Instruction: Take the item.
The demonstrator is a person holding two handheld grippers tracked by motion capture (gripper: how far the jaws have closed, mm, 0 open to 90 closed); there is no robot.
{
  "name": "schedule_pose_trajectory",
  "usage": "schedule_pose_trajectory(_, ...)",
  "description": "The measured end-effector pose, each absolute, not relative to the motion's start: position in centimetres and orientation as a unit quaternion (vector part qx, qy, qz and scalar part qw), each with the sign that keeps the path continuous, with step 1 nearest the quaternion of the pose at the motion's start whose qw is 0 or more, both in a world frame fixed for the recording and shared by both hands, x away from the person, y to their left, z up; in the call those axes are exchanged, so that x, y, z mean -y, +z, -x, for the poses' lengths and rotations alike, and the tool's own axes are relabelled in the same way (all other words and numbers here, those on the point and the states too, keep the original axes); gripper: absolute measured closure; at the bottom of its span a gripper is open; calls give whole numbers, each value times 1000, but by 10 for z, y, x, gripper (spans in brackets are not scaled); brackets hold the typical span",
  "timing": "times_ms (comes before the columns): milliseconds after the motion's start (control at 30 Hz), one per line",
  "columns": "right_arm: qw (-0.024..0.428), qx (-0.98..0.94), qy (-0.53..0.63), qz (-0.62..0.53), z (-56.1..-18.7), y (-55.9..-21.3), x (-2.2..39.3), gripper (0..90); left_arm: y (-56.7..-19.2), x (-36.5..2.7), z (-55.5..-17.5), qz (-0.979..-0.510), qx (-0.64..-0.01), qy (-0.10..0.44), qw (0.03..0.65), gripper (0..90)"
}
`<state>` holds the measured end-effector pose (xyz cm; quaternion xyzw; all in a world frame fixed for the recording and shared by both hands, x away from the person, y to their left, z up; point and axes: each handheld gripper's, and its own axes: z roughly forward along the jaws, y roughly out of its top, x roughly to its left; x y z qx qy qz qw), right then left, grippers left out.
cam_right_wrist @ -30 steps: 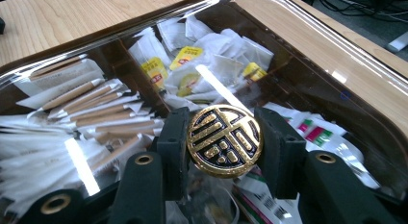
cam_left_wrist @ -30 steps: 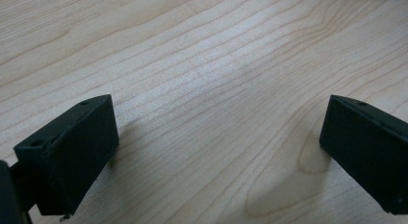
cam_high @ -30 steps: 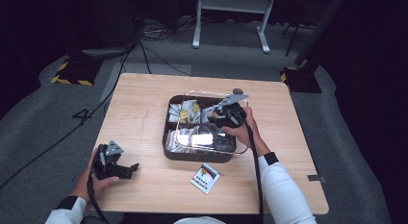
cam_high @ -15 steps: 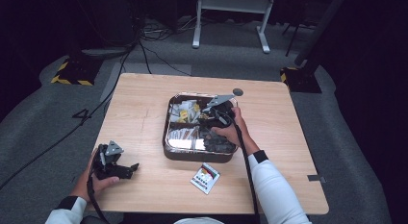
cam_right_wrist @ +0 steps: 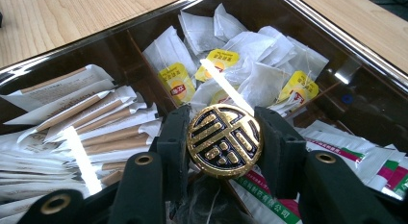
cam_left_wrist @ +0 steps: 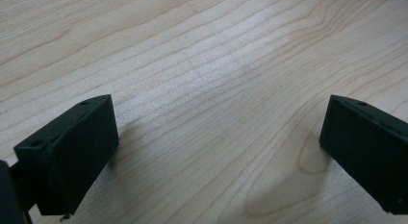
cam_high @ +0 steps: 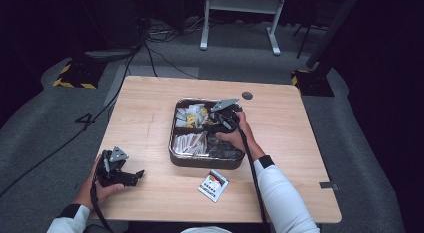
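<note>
Disc, round gold-and-black embossed (cam_right_wrist: 224,140) | clamped flat-faced in right gripper (cam_right_wrist: 223,137) | above divided dark tray's (cam_high: 200,160) centre | left gripper (cam_left_wrist: 219,152) gaped empty, near-left table edge.

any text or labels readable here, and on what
No text reads clearly.
Gold knob between the right gripper's fingers: an ornamental sign in gold relief, not letters.
Yellow teabag tags: print too blurred.
Green and red sachets: too small.
Packet on the table: too small.

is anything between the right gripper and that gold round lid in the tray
Nothing visible: the right gripper already has the gold round lid clamped between its fingers, above the tray of tea bags.
</note>
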<state>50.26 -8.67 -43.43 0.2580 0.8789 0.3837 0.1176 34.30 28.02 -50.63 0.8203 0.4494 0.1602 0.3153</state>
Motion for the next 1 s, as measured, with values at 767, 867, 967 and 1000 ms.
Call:
schedule_pose_trajectory(767, 117, -871, 399, -263, -495, -441, 92, 555, -506, -280, -343, -820, -450, 160, 315, 2)
schedule_pose_trajectory(867, 112, -871, 402, -258, -493, -440, 94, 496, -506, -280, -343, -820, -451, 160, 315, 3)
schedule_pose_trajectory(967, 108, -874, 401, -251, -490, -439, 97, 421, -506, -280, -343, -820, -451, 160, 315, 3)
schedule_pose_trajectory(1000, 111, -874, 400, -251, -489, -438, 98, 380, -506, -280, -343, -820, -450, 160, 315, 3)
